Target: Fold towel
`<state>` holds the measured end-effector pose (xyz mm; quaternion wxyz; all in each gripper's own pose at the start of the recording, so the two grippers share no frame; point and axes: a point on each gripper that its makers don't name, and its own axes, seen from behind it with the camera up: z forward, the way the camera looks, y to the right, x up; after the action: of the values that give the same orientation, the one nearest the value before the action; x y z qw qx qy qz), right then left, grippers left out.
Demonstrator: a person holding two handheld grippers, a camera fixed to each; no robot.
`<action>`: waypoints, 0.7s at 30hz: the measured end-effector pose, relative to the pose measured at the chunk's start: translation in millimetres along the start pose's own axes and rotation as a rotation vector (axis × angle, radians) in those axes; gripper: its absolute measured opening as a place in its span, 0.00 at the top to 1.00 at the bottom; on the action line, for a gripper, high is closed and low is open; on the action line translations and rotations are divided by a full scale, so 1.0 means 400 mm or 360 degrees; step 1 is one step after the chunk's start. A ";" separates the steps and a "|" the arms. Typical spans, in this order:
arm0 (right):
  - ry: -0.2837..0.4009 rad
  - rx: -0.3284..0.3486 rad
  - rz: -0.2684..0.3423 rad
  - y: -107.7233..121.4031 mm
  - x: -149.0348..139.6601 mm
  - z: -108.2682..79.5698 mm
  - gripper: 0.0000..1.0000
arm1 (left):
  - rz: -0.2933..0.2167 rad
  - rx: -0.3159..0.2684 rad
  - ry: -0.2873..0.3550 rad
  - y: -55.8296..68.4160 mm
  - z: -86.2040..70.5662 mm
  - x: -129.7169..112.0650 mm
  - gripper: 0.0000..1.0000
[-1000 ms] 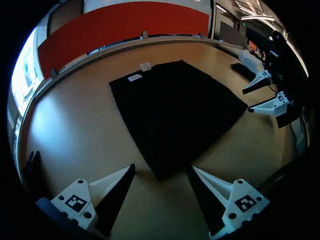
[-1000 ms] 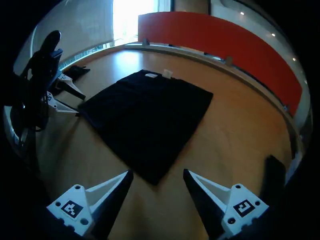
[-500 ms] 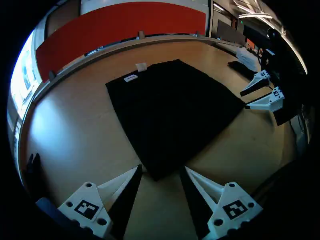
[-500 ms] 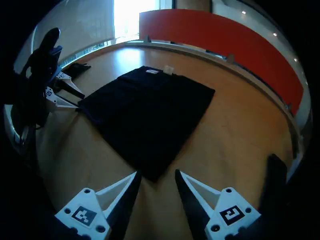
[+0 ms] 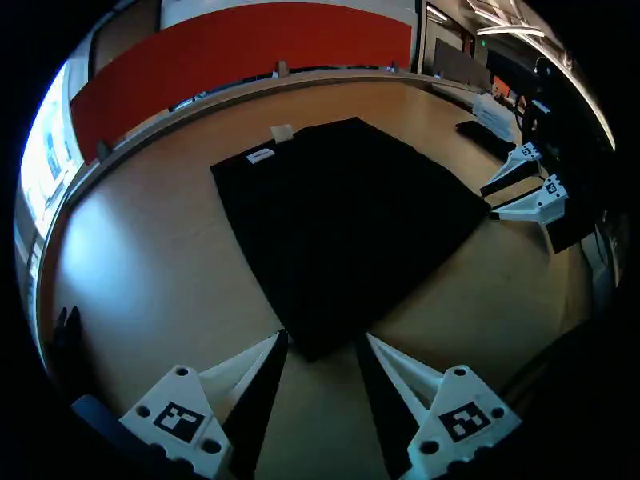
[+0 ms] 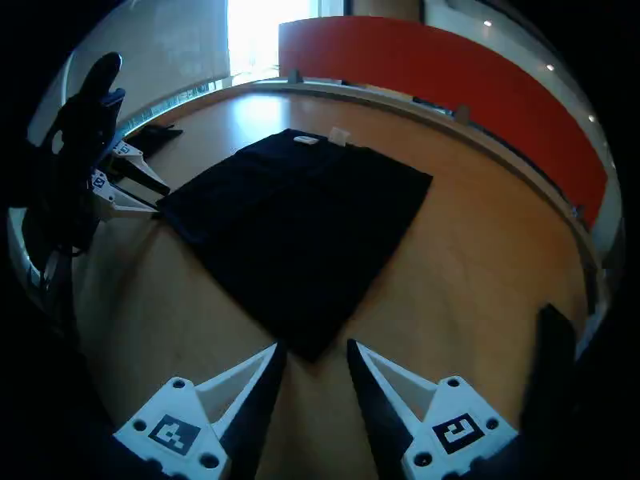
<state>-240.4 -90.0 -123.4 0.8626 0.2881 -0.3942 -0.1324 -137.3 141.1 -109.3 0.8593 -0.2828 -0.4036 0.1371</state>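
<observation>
A black towel (image 5: 344, 208) (image 6: 296, 216) lies flat on a wooden table (image 5: 152, 264). It has a small white label (image 5: 259, 155) near its far edge. In the left gripper view my left gripper (image 5: 320, 340) stands open, with the towel's near corner just between its fingertips (image 5: 270, 356). In the right gripper view my right gripper (image 6: 314, 348) is open around another corner in the same way. Each gripper also appears farther off at a side corner: the right gripper (image 5: 490, 202) and the left gripper (image 6: 160, 202), each held by a dark-sleeved hand.
A red partition (image 5: 240, 48) (image 6: 448, 72) runs behind the table's raised curved rim (image 5: 200, 100). A small white tag (image 6: 339, 136) lies at the towel's far edge. Dark items (image 5: 478, 136) (image 6: 156, 136) rest near the far table end. Bare wood surrounds the towel.
Both grippers have narrowed their fingers and crept forward, so each towel corner now sits between the fingertips. The towel has not moved.
</observation>
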 end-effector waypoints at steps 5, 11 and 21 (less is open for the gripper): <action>-0.0005 0.0024 -0.0020 -0.010 0.001 0.000 0.58 | -0.0001 0.0000 -0.0005 0.003 0.000 0.000 0.45; -0.0013 0.0027 -0.0006 -0.010 0.003 0.000 0.75 | -0.0004 -0.0001 -0.0011 0.003 0.000 -0.001 0.48; -0.0019 0.0019 0.0038 -0.003 0.004 -0.003 0.85 | -0.0008 0.0009 -0.0020 0.000 0.000 -0.003 0.64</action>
<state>-238.7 -91.3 -123.9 0.8600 0.2877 -0.4036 -0.1216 -138.0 140.6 -109.9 0.8578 -0.2785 -0.4093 0.1379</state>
